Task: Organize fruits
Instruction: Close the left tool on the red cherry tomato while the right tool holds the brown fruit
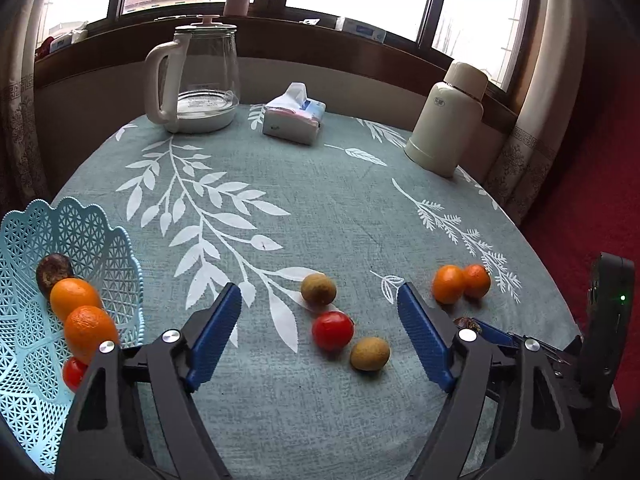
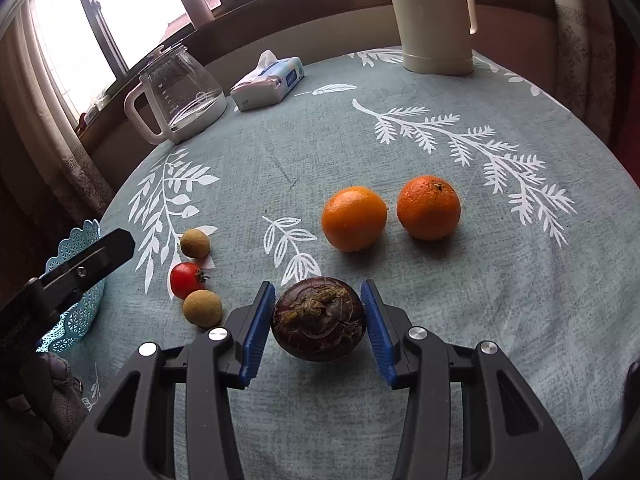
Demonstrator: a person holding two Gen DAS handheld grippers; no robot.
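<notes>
1. Fruits lie in two places: some in the pale blue lattice basket (image 1: 60, 240), some loose on the teal leaf-print surface (image 1: 320, 208).
2. Left tool (image 1: 320, 336): its blue pads stand wide apart and grip nothing.
3. Between and just ahead of those pads sit a small red tomato (image 1: 333, 330) and two tan round fruits, one beyond the tomato (image 1: 318, 289) and one nearer, to its right (image 1: 369, 353).
4. Off the left tool's left pad, the basket holds a dark brown fruit (image 1: 54, 270), two oranges (image 1: 74, 297) (image 1: 90, 330) and another red tomato (image 1: 74, 372).
5. Right tool (image 2: 319, 320): its pads bracket a dark purple-brown fruit (image 2: 319, 318) with a dried fibrous top. The left pad looks to touch it; on the right a thin gap may remain, so I cannot tell whether it is clamped.
6. Whether this fruit rests on the cloth or is just clear of it is unclear; a shadow lies below it.
7. Ahead of the right tool, slightly to its right, two oranges (image 2: 354, 218) (image 2: 429, 207) sit side by side on the cloth.
8. Far beyond both tools stand a glass kettle (image 1: 200, 76), a tissue pack (image 1: 294, 118) and a cream flask (image 1: 448, 120).
</notes>
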